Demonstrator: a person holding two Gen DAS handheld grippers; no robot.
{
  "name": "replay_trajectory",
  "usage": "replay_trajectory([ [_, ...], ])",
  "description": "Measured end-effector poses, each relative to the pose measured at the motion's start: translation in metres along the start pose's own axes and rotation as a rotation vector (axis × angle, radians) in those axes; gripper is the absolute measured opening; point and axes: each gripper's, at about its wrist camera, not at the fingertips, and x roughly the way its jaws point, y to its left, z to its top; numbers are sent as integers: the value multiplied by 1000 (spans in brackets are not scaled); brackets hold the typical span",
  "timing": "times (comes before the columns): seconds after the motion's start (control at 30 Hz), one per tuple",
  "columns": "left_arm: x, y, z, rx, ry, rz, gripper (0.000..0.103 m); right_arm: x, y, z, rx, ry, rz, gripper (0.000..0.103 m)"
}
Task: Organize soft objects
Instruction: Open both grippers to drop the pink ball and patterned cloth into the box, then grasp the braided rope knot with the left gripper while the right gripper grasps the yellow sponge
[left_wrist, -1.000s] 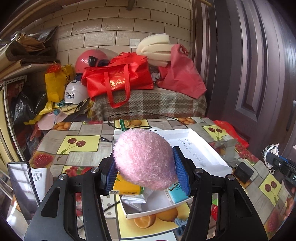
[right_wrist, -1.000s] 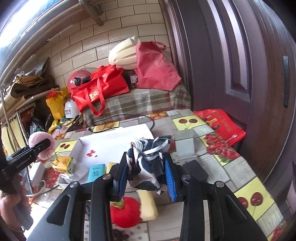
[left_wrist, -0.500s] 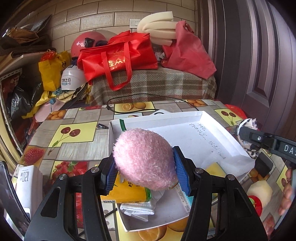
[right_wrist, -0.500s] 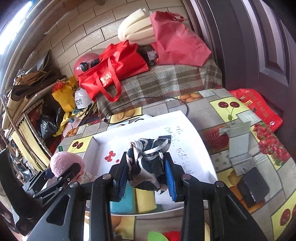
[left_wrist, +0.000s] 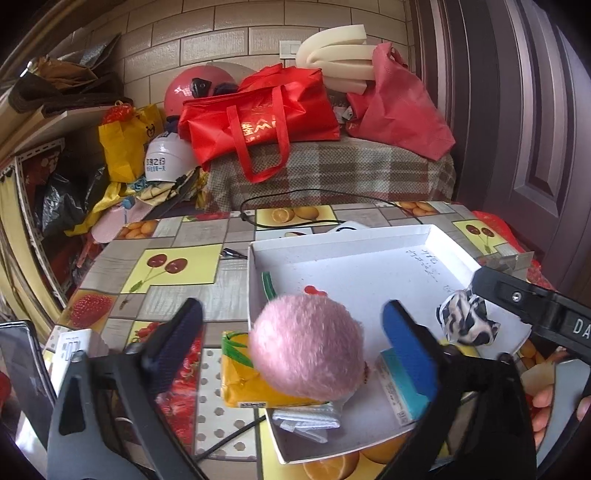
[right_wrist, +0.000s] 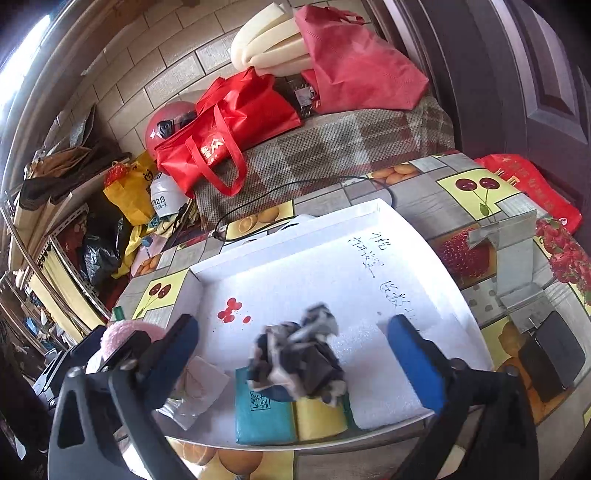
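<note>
A fluffy pink ball (left_wrist: 306, 347) lies between the spread fingers of my left gripper (left_wrist: 291, 332), whose jaws are opening; neither blue pad (left_wrist: 406, 339) touches it. The ball sits over a yellow juice pack (left_wrist: 240, 384) at the near end of the white tray (left_wrist: 332, 240). My right gripper (right_wrist: 297, 347) is also opening, and a crumpled black-and-white cloth (right_wrist: 299, 362) sits loose between its pads, above a teal pack (right_wrist: 264, 410) in the tray (right_wrist: 314, 266). In the left wrist view the cloth (left_wrist: 467, 321) shows at the right gripper's tip.
A yellow sponge (right_wrist: 321, 413) lies beside the teal pack. On the fruit-patterned tablecloth stand a metal bracket (right_wrist: 513, 251) and a black box (right_wrist: 557, 350) to the right of the tray. A black cable (left_wrist: 280, 218) runs behind it. Red bags (left_wrist: 258, 118) and helmets fill the back.
Both grippers have gone from shut to wide open, letting go of the pink ball and the cloth. Both moved forward and lower over the tray's near end.
</note>
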Motion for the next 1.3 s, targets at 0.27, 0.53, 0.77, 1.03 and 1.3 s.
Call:
replay_trajectory([
  [0.27, -5, 2, 0, -11, -14, -2, 103, -16, -3, 2, 11, -55, -18, 103],
  [0.53, -8, -2, 2, -7, -24, -21, 103, -24, 2, 1, -19, -83, -24, 103],
  [0.77, -15, -5, 4, -10, -37, -53, 103, -48, 7, -3, -77, -155, -73, 103],
  [1.03, -39, -7, 14, -17, -108, -133, 103, -99, -10, -16, -135, -289, -218, 103],
  [1.3, -65, -15, 23, 3, -134, -228, 103, -135, -63, -35, -17, -332, -244, 103],
])
